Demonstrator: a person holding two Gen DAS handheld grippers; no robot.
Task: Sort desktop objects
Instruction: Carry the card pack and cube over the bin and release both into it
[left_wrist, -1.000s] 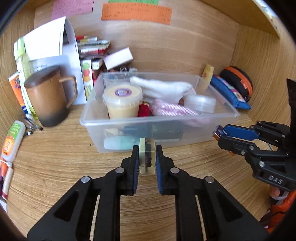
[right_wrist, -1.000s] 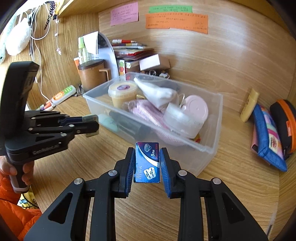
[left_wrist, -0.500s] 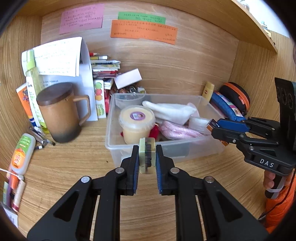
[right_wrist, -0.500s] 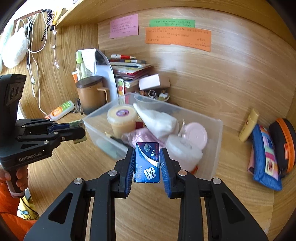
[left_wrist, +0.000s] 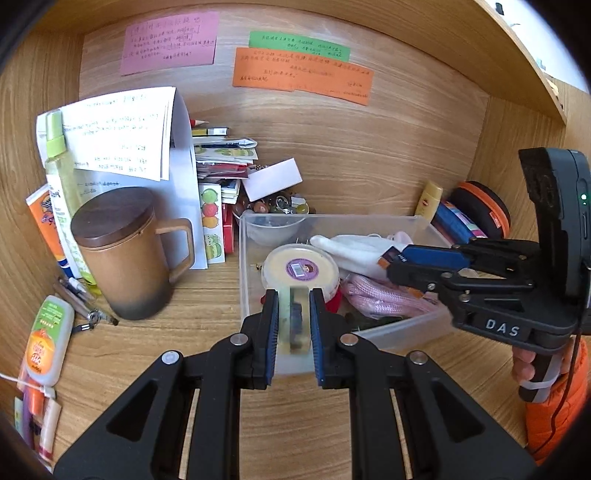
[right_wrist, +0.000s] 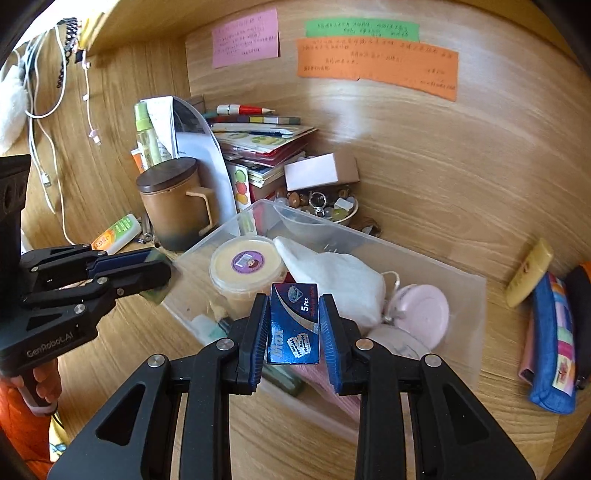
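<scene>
Holding one small item in each hand above the near side of the clear bin (right_wrist: 461, 295), which sits toward the table's (left_wrist: 207, 332) back edge against the wooden wall.

Left tongs (left_wrist: 291, 325): pinching a pale, translucent block (left_wrist: 284, 332) with a dark strip inside. What it is I can't tell; possibly an eraser or small sharpener. Pads bear on its two broad faces. It looks light and stiff, and the smooth, waxy faces could slide if the pinch slackens.

Right tongs (right_wrist: 293, 325): pinching a small blue card box (right_wrist: 293, 325) printed "Max" and "5 pcs", likely razor blades. Pads sit on the narrow side walls, printed face up. Light thin card; it would probably crush under hard squeeze, so a grip low on the sides near an end flap seems safest. If the contents are sharp, better set down than dropped.

Bin already crowded: round tub with a purple label (right_wrist: 245, 266) at the near left corner, white cloth (right_wrist: 332, 280) in the middle, pink round lid (right_wrist: 421, 310) and pink cord toward the right end, a small clear bowl at the back. Free floor is scarce; the gap in front of the tub looks the best landing spot.

Outside the bin: lidded brown mug (left_wrist: 125, 254) near the table's left edge, pencil case (right_wrist: 550, 347) by the right edge.
</scene>
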